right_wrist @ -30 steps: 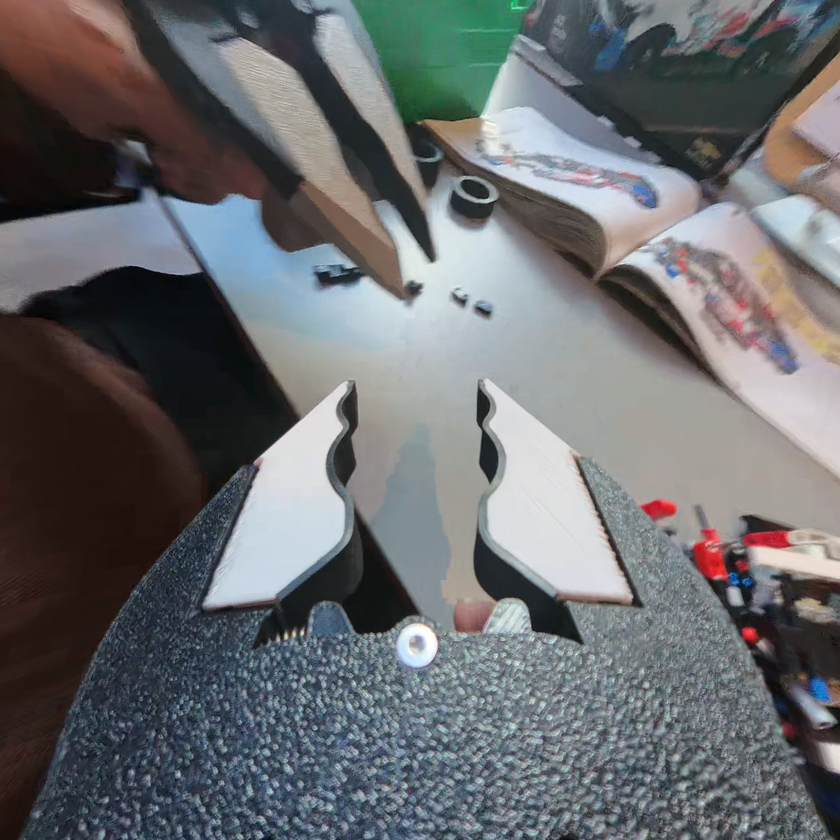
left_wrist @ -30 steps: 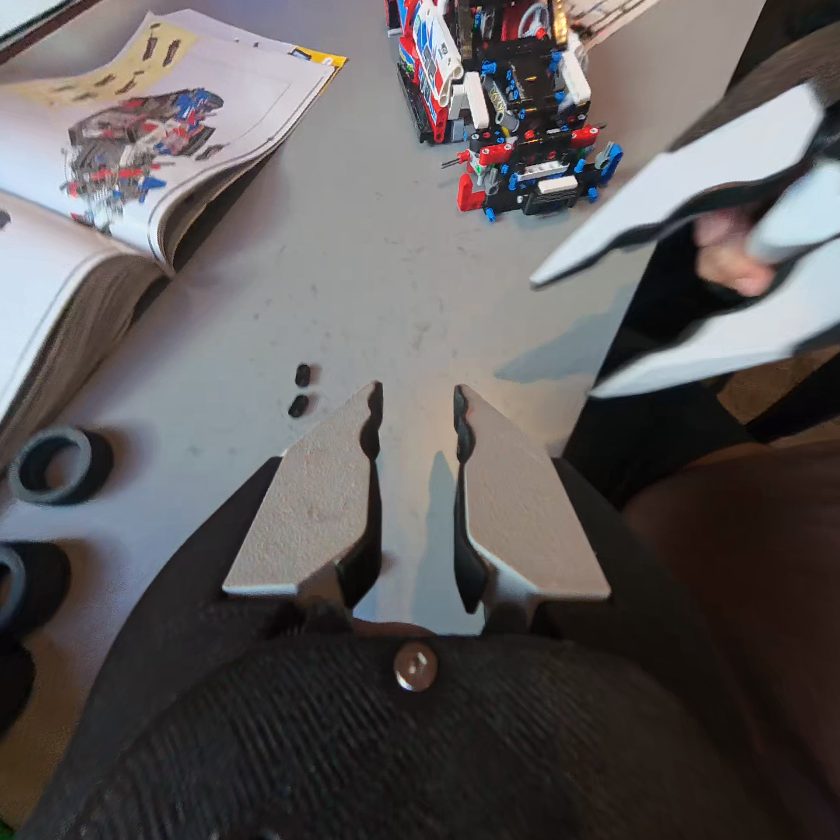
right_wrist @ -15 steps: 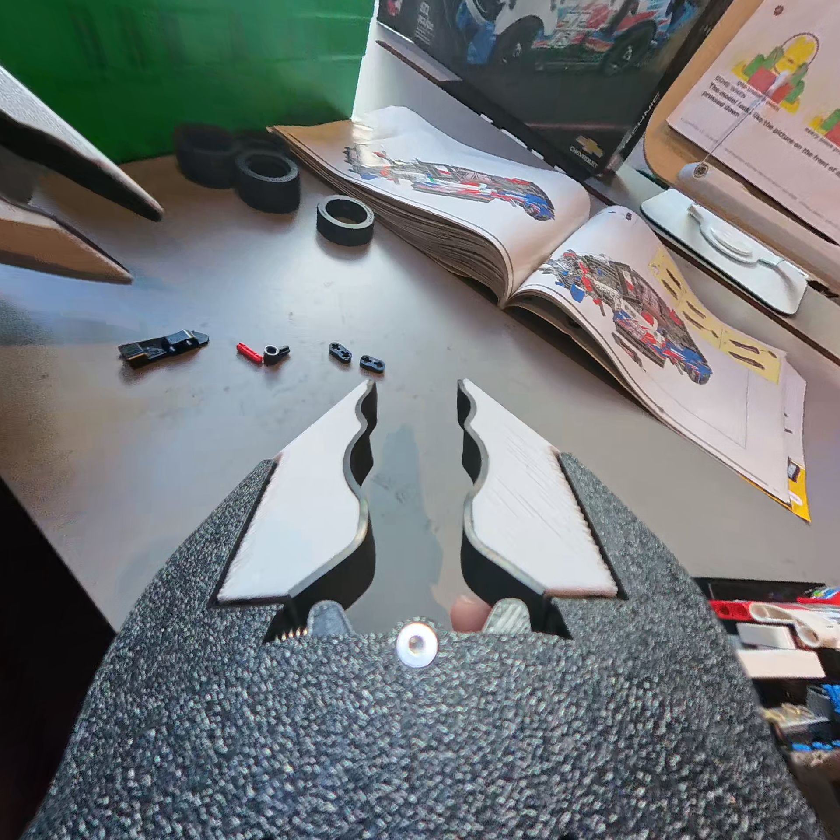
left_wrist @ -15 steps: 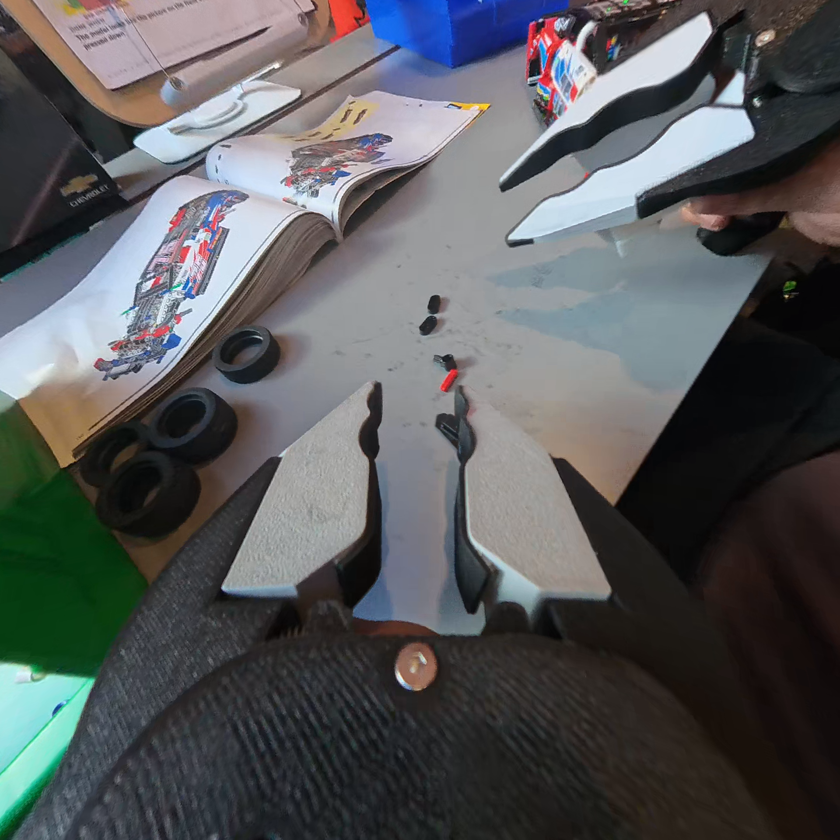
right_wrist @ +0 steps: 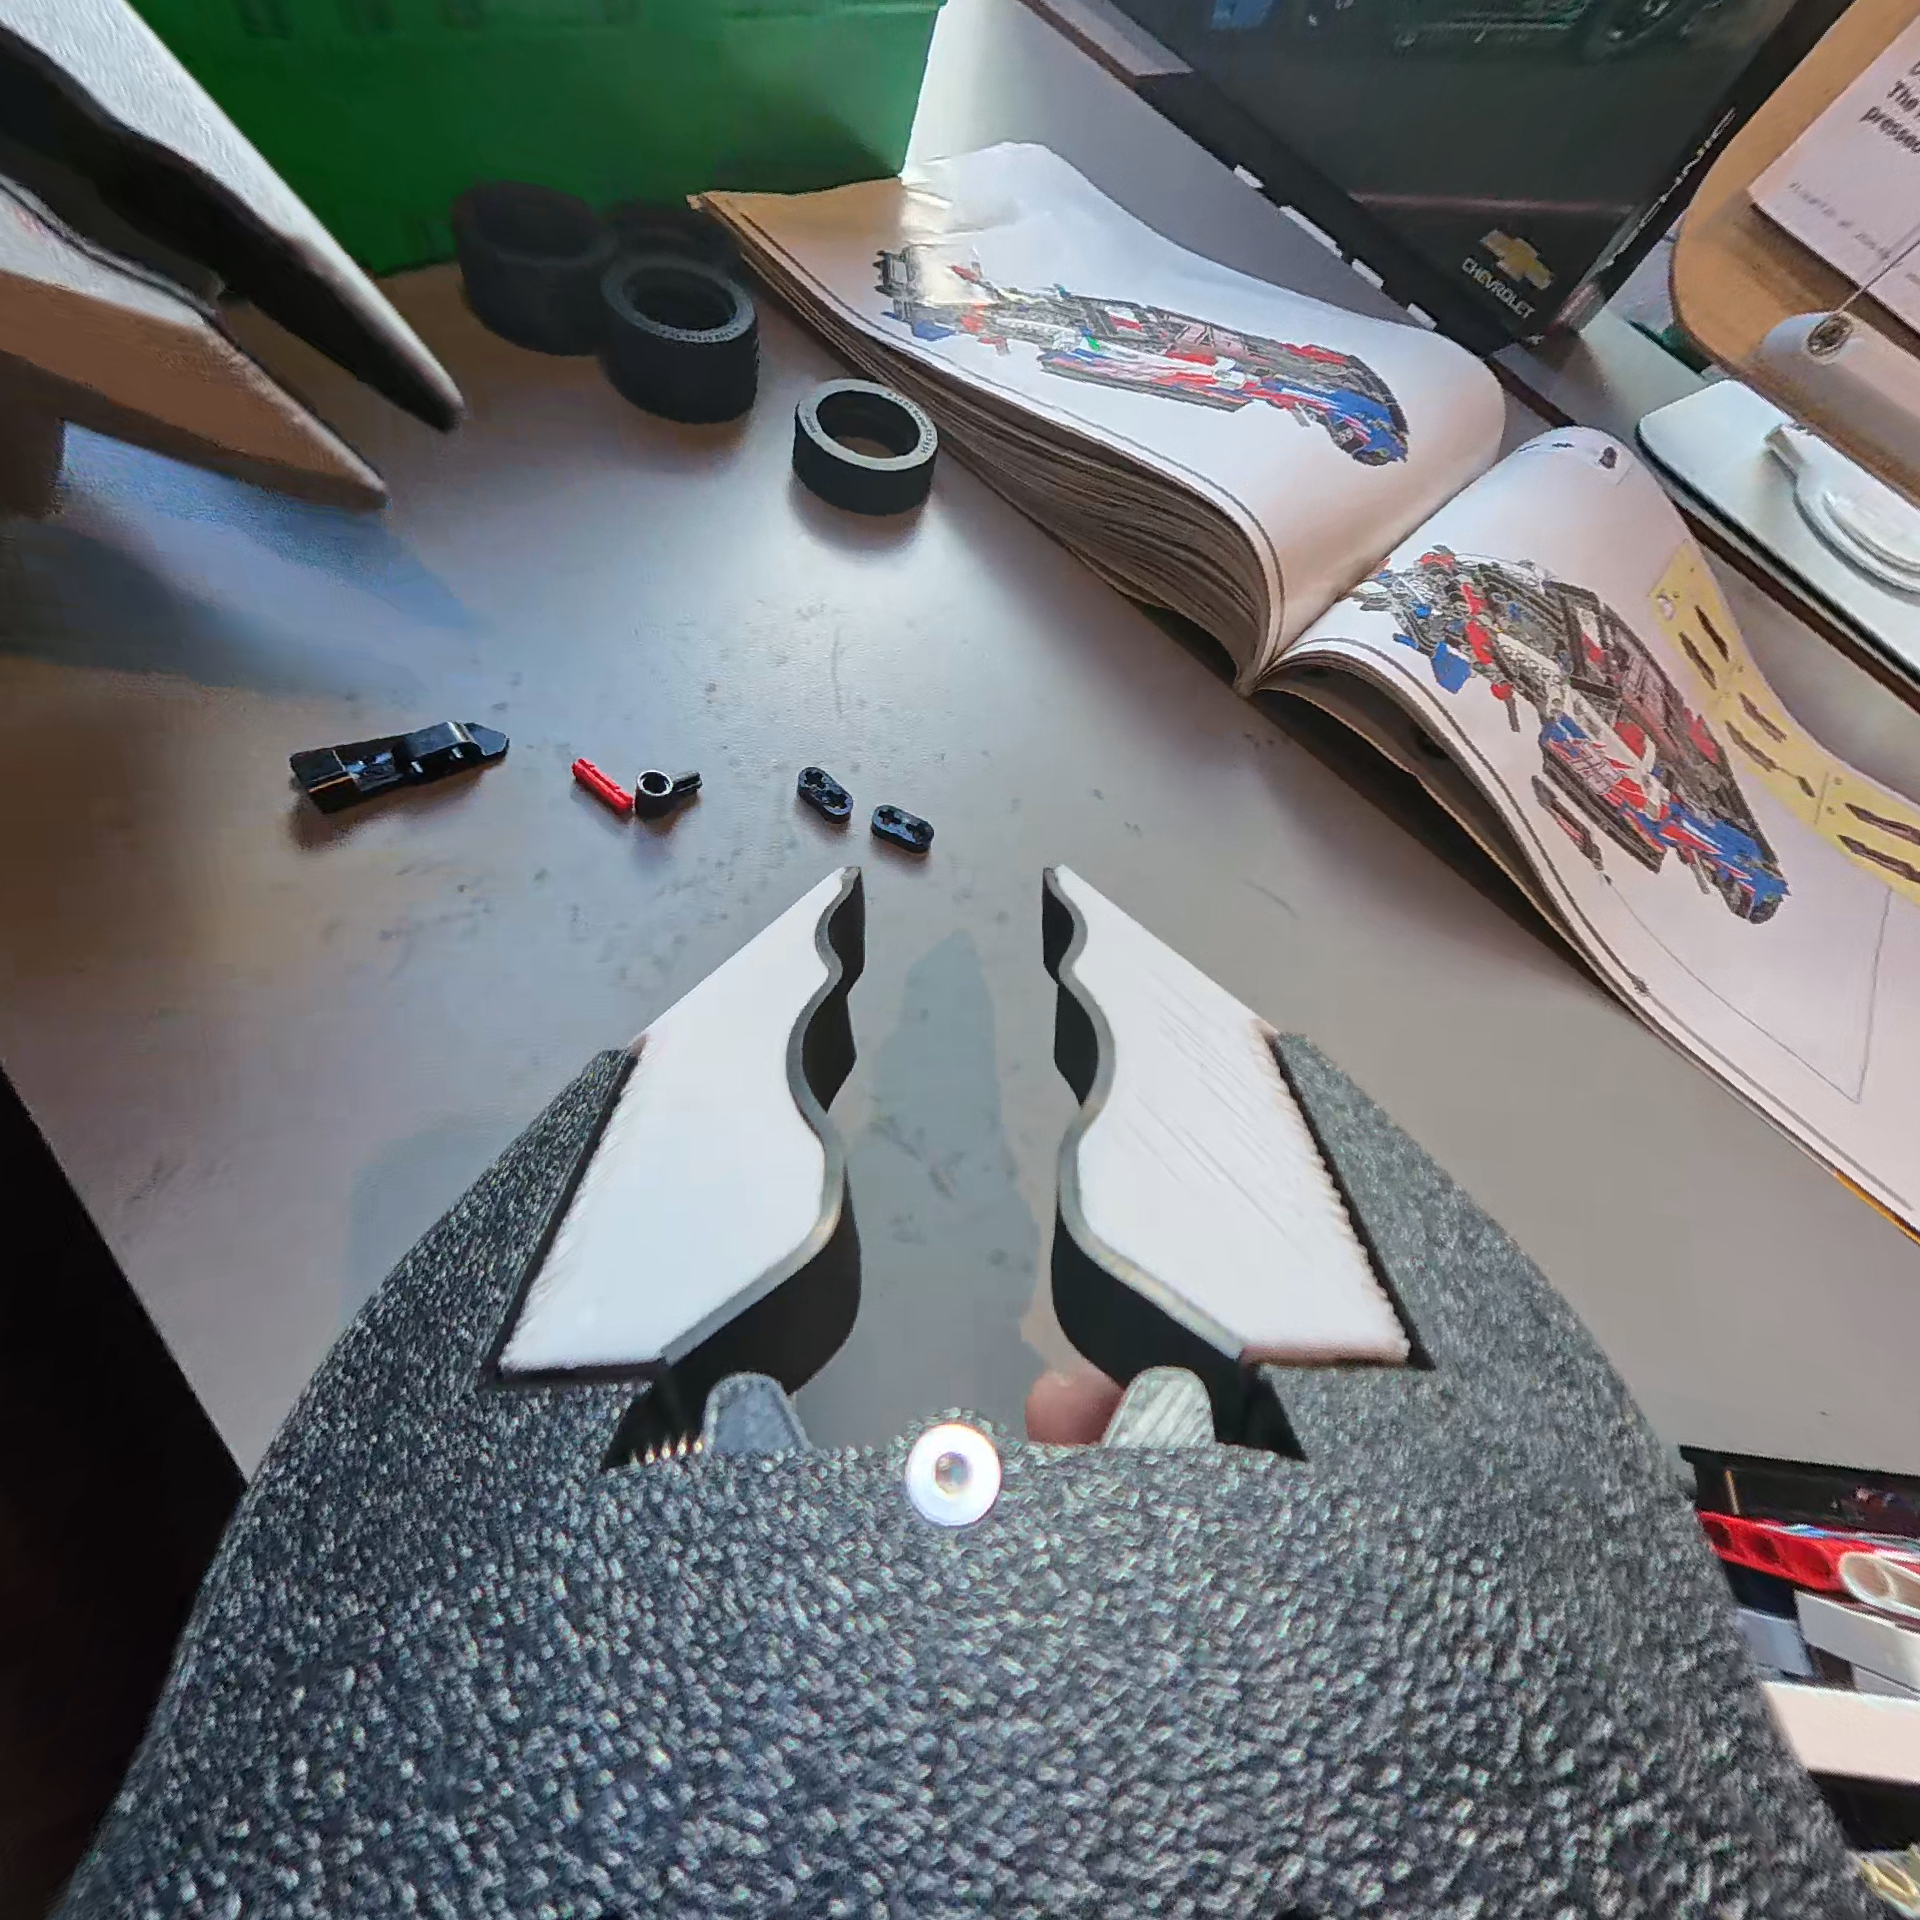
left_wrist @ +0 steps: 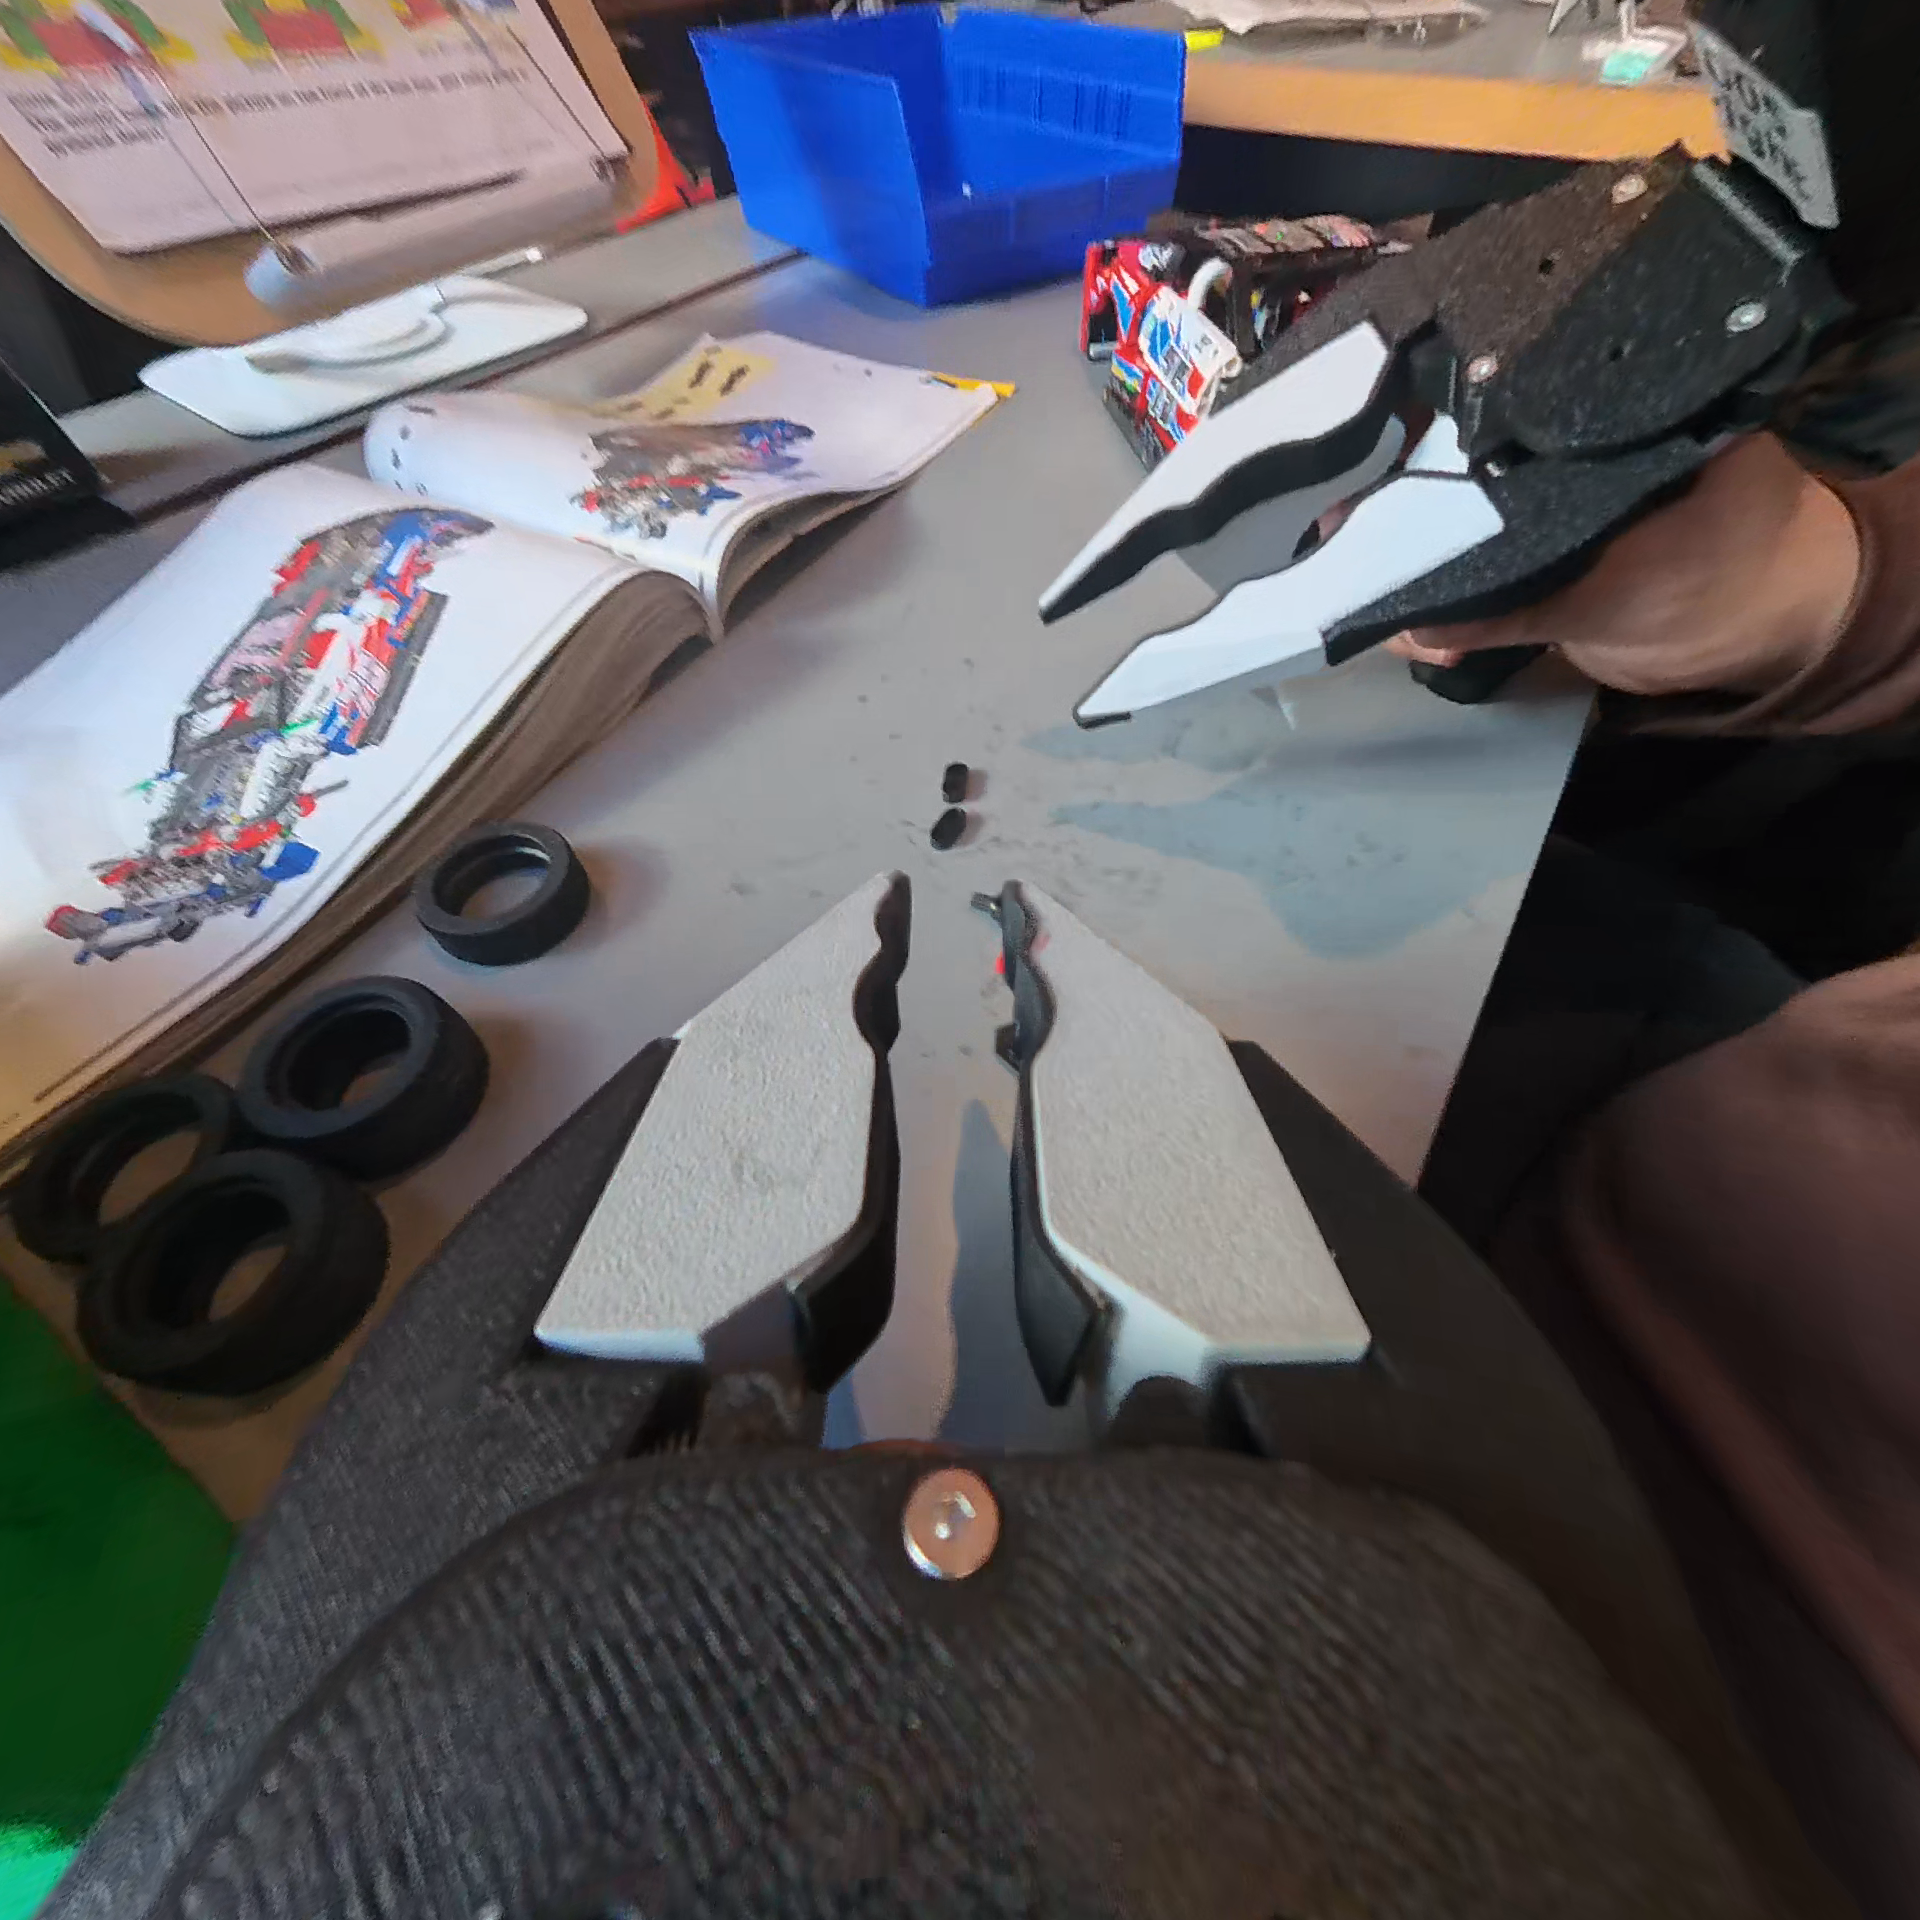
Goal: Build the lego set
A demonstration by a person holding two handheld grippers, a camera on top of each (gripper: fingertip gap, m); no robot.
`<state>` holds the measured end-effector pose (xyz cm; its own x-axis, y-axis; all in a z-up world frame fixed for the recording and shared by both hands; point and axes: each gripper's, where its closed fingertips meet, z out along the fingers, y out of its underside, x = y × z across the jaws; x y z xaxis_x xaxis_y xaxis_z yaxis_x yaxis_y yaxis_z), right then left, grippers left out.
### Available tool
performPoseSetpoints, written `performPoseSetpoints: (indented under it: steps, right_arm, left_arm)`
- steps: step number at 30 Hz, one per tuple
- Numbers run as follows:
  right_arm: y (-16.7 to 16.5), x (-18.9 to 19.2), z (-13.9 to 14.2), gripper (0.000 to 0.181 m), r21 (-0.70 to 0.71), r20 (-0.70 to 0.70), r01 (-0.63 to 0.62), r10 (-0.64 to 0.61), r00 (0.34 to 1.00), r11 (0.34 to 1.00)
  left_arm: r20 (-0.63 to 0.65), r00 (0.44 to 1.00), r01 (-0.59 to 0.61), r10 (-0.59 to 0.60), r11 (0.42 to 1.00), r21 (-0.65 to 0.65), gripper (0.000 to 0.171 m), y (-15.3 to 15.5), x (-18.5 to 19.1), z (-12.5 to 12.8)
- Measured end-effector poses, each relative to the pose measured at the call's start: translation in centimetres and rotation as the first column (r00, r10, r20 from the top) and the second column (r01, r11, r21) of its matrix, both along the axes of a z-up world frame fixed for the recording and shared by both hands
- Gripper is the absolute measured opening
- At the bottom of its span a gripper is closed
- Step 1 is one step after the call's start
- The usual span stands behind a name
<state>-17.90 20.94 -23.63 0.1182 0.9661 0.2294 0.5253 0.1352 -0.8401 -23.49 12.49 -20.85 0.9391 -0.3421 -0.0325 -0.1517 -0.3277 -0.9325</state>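
Note:
Several small loose pieces lie in a row on the grey table [right_wrist: 1039, 675]: a long black piece [right_wrist: 395, 764], a red pin [right_wrist: 601, 784], a black connector [right_wrist: 665, 792] and two small black links [right_wrist: 824, 793] [right_wrist: 901, 826]. My right gripper [right_wrist: 951, 875] is open and empty, its tips just short of the links. My left gripper [left_wrist: 954, 894] is open and empty, low over the red pin [left_wrist: 1003, 961] and connector [left_wrist: 982, 904]; the long black piece is hidden there. The part-built red, white and blue car [left_wrist: 1164, 343] stands behind the right gripper [left_wrist: 1062, 665].
An open instruction book [right_wrist: 1195, 416] lies along the far side. Several black tyres [right_wrist: 865, 442] [left_wrist: 364, 1070] sit beside it. A blue bin [left_wrist: 935, 145], a green bin [right_wrist: 520, 104] and a black box [right_wrist: 1455, 156] stand at the edges. The table's near edge [left_wrist: 1507, 935] is close. Spacing between my two grippers at the tips: around 11 cm. The black connector [right_wrist: 665, 792] is about 5 cm from my right fingertips.
My left gripper has moved forward over the red pin and long black piece, which its right finger now covers. My right gripper has come a little closer to the links. Both stayed open.

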Motion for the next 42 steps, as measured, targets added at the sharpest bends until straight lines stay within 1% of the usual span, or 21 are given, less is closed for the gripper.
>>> performPoseSetpoints:
  steps: [4, 9, 22, 42]
  right_arm:
    - [-0.03, -0.06, -0.29, 0.034, -0.011, 0.016, -0.007, 0.008, 1.0, 1.0]
    - [-0.02, -0.1, -0.39, 0.034, -0.016, 0.022, -0.009, 0.01, 1.0, 1.0]
    - [-0.06, -0.12, -0.41, 0.034, 0.019, 0.026, -0.009, 0.008, 1.0, 1.0]
    - [-0.31, -0.19, -0.58, 0.036, 0.011, 0.036, -0.028, 0.027, 0.999, 1.0]
  left_arm:
    - [-0.015, 1.0, 0.009, -0.009, 1.0, 0.013, 0.014, 0.36, 0.0, 0.08]
    - [-0.02, 1.0, -0.008, 0.008, 0.999, 0.031, 0.014, 0.58, -0.28, 0.29]
    - [-0.018, 1.0, -0.011, 0.011, 0.999, 0.039, 0.014, 0.56, -0.34, 0.39]
    - [-0.015, 1.0, -0.018, 0.018, 0.999, 0.041, 0.015, 0.77, -0.47, 0.44]
